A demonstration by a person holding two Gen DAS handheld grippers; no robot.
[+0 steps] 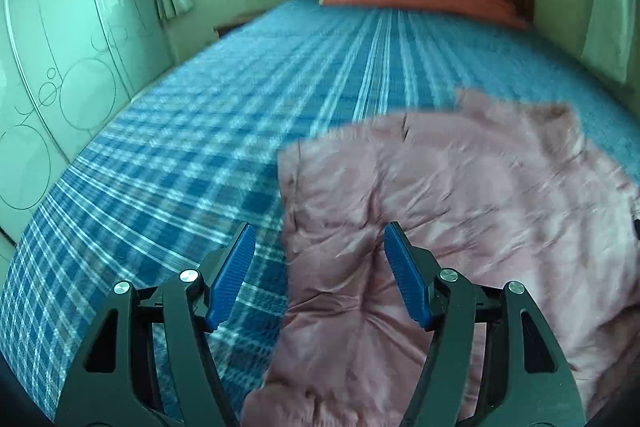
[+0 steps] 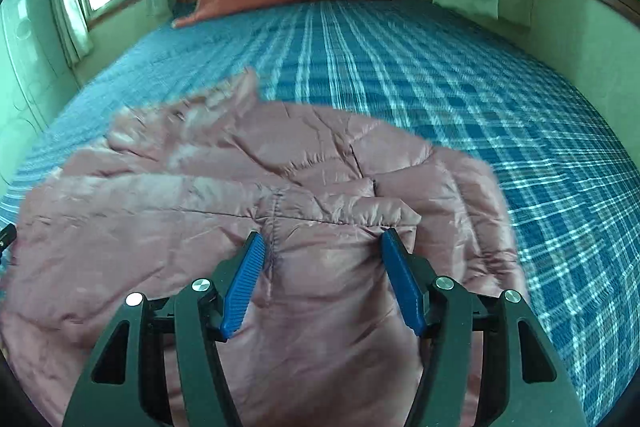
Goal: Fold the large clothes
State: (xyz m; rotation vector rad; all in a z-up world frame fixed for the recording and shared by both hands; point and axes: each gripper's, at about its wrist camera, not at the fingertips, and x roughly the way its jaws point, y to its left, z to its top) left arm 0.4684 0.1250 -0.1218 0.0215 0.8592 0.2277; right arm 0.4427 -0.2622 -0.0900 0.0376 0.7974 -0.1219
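Right wrist view: we judge folding barely begun w/ pink jacket [image 2: 256,187] lying rumpled on plaid bed [image 2: 460,75], right gripper [image 2: 322,247] & left gripper [image 1: 320,239] both spread wide, gripping nothing.

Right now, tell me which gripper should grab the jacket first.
Probably right: the right gripper has its open jaws wholly over the puffy pink quilted jacket, while the left gripper straddles its edge, one jaw over the blue plaid bedsheet.

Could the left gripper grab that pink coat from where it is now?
Probably yes. The left gripper is open above the pink coat's edge on the bed, with nothing between them.
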